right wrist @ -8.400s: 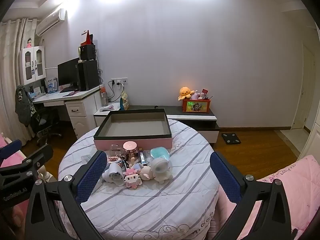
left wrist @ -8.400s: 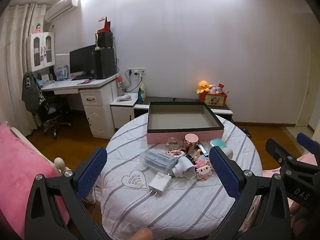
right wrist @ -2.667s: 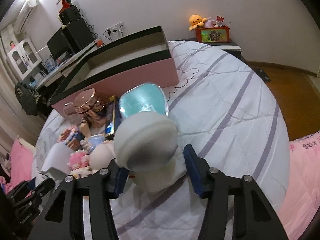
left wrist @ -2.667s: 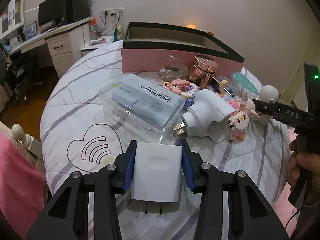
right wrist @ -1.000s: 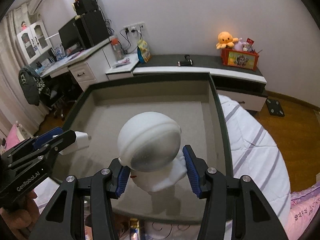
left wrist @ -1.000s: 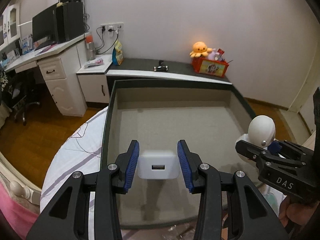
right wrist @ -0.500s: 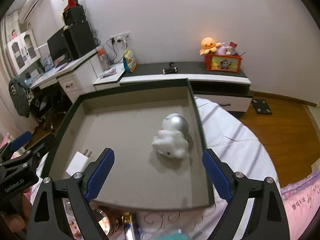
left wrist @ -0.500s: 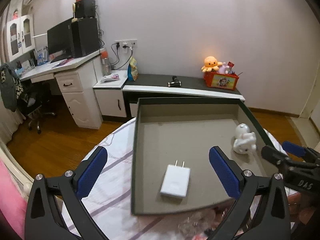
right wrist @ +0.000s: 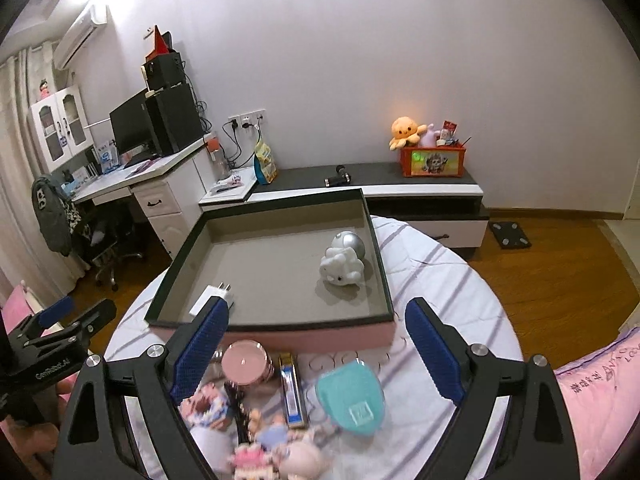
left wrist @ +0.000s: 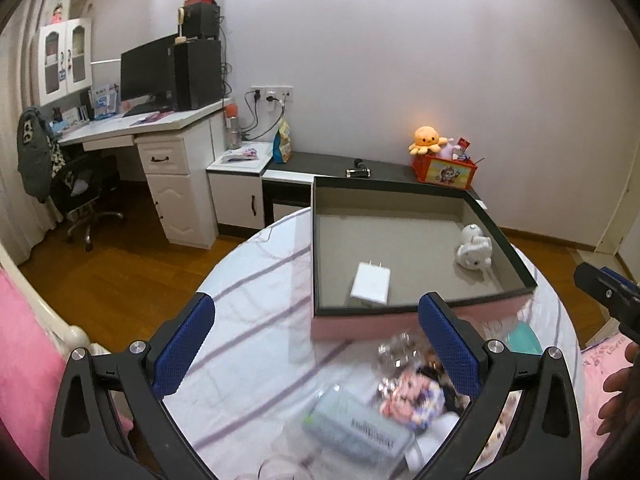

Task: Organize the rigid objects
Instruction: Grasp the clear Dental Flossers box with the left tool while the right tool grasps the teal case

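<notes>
The pink box sits at the far side of your round table, and two things already lie on its grey floor: the white charger flat near the front wall toward the left, and the white astronaut figure on its side near the right wall, well apart from the charger. That looks like an early stage of the job, because most of the pile is not yet in. In front of the box, on the striped cloth, you have the rose-gold tin, the teal case, a slim blue-edged item between them, the clear floss box, and a cluster of small pink toy figures, blurred in both views.

Your left gripper is spread wide with nothing between its pads. Your right gripper is just as wide and just as empty. Both hover above the pile, on the near side of the box.
</notes>
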A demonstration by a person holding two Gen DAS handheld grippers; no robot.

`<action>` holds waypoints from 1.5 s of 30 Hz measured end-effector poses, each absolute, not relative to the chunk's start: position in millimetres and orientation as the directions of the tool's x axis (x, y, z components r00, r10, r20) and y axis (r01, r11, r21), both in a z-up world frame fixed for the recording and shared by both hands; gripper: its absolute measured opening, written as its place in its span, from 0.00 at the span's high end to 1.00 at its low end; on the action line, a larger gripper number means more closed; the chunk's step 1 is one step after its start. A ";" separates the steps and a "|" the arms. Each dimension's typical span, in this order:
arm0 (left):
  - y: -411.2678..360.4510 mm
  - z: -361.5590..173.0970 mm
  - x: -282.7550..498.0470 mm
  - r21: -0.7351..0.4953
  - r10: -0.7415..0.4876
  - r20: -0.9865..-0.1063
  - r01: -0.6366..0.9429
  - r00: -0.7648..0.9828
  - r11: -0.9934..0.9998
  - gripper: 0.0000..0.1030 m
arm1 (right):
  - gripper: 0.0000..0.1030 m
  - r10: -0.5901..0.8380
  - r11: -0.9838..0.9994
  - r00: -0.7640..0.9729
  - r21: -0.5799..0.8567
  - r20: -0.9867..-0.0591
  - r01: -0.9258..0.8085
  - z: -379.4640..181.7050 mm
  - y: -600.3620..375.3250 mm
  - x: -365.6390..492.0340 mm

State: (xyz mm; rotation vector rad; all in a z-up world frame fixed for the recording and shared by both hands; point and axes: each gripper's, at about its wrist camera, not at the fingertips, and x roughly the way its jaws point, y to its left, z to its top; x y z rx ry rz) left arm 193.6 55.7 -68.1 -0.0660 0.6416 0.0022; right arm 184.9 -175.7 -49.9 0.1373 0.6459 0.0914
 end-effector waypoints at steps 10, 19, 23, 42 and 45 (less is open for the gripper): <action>46.6 -55.3 137.8 -0.051 -0.002 -0.553 -0.032 0.833 0.998 0.00 | 0.11 0.089 0.991 0.828 0.129 -0.554 -0.020 -49.1 -174.8 129.5; 36.3 -58.9 113.9 -0.054 -0.021 -0.562 -0.011 0.827 0.998 0.00 | 0.11 0.079 0.993 0.835 0.120 -0.545 -0.015 -51.1 -177.3 100.8; 36.5 -61.2 108.6 -0.052 -0.018 -0.567 -0.014 0.823 0.999 0.00 | 0.11 0.084 0.993 0.828 0.118 -0.554 -0.021 -53.9 -177.3 97.3; 37.9 -106.7 121.3 -0.052 -0.042 -0.649 0.010 0.759 0.999 0.00 | 0.11 0.077 0.994 0.788 0.110 -0.610 -0.012 -74.6 -179.7 111.2; 34.8 -123.0 128.2 -0.059 -0.062 -0.676 0.030 0.735 0.998 0.00 | 0.11 0.067 0.995 0.773 0.104 -0.631 -0.002 -82.7 -182.6 117.8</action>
